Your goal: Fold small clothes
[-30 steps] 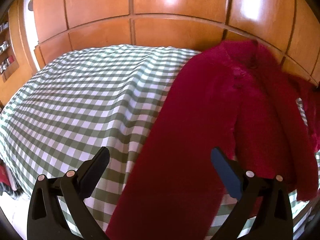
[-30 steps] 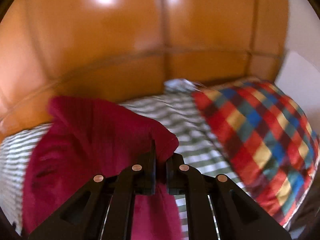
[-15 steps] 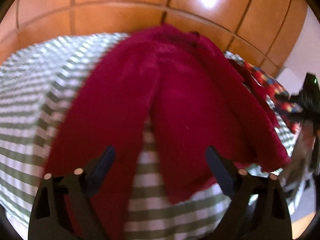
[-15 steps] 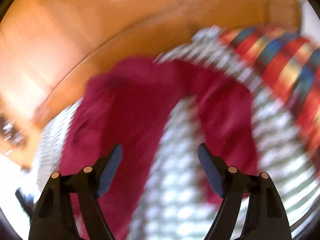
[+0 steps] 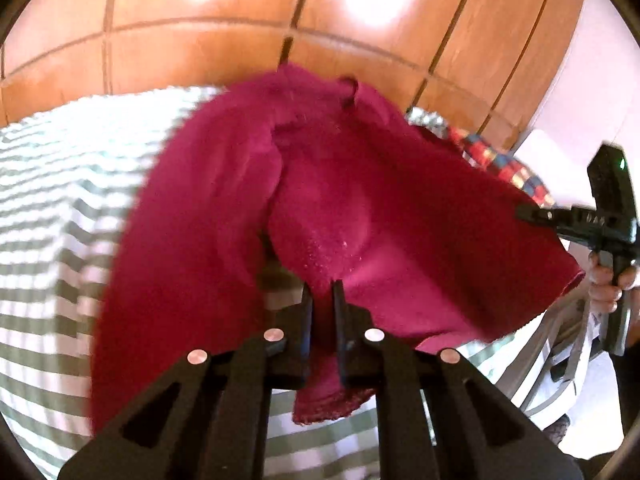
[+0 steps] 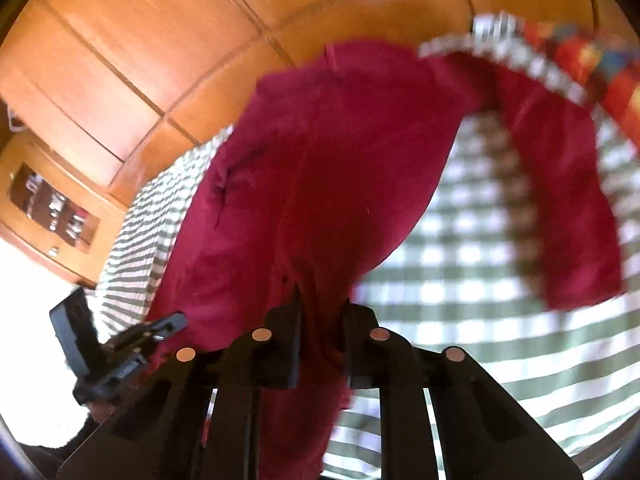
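- Left wrist view, left gripper (image 5: 321, 292): jaws wide half a second back, now clamped on a fold of the red garment (image 5: 328, 200); cloth pinched between the pads, a hem tail hanging below them.
- Left wrist view, garment: spread over the green checked bedspread (image 5: 60, 216), far edge against the wooden panelling (image 5: 200, 20); far right corner close to the other tool at the frame edge.
- Left wrist view, right side: person's hand (image 5: 610, 284) on the other handle; patchwork cushion (image 5: 504, 168) behind.
- Right wrist view, right gripper (image 6: 322, 308): released and open half a second back, jaws just closing again; red fabric now between the pads, apparently nipped, gap narrow.
- Right wrist view, garment: main body ahead of the pads, one sleeve-like strip arcing right across the bedspread (image 6: 480, 280); left tool visible lower left; blurred.
- Meaning for the task: regrasp complete, both lower edge points secured; judged ready for lifting and carrying the near edge over toward the far edge. Fold itself not yet made.
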Tool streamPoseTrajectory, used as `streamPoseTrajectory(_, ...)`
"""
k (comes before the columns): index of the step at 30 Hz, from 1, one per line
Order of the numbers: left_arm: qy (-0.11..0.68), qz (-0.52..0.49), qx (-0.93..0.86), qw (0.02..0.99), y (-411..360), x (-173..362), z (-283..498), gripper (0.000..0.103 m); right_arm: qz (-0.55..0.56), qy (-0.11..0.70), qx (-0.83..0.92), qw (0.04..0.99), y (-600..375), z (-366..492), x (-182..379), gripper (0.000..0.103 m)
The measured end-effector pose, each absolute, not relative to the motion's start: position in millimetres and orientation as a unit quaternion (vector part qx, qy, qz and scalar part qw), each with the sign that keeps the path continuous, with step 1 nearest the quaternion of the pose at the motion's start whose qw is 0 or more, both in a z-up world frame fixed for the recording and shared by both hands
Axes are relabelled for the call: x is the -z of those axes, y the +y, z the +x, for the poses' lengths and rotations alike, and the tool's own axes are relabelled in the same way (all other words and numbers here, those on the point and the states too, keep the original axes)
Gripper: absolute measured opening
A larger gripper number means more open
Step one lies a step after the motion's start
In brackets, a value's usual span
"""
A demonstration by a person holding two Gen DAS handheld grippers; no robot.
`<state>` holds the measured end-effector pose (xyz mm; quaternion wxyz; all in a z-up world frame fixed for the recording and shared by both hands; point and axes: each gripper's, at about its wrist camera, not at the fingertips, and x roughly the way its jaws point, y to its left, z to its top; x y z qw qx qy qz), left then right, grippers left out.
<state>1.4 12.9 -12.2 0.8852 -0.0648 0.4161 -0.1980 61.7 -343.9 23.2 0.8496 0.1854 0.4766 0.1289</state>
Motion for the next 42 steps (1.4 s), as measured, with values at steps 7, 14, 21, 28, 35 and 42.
streamPoseTrajectory(7, 0.429, -0.070, 0.170, 0.884, 63, 9, -26, 0.049, 0.067, 0.524, -0.035, 0.848, -379, 39, -11, 0.015)
streamPoseTrajectory(14, 0.444, -0.068, 0.076, 0.890, 107, 35, -56, 0.069, 0.056, 0.484, 0.004, 0.873, -375, 43, -6, 0.074)
streamPoseTrajectory(21, 0.473, -0.023, 0.039, 0.880, 98, 73, -60, 0.024, 0.033, 0.465, -0.107, 0.878, -295, 71, -12, 0.074)
streamPoseTrajectory(28, 0.423, -0.062, -0.009, 0.904, 145, 35, -49, 0.006, -0.001, 0.497, -0.208, 0.843, -201, 75, 17, 0.074)
streamPoseTrajectory(35, 0.362, -0.076, -0.142, 0.918, 233, -9, 5, 0.006, -0.004, 0.501, -0.266, 0.824, -157, 69, 19, 0.074)
streamPoseTrajectory(42, 0.359, -0.074, -0.212, 0.906, 292, -22, 86, 0.007, -0.027, 0.516, -0.291, 0.805, -142, 57, 30, 0.074)
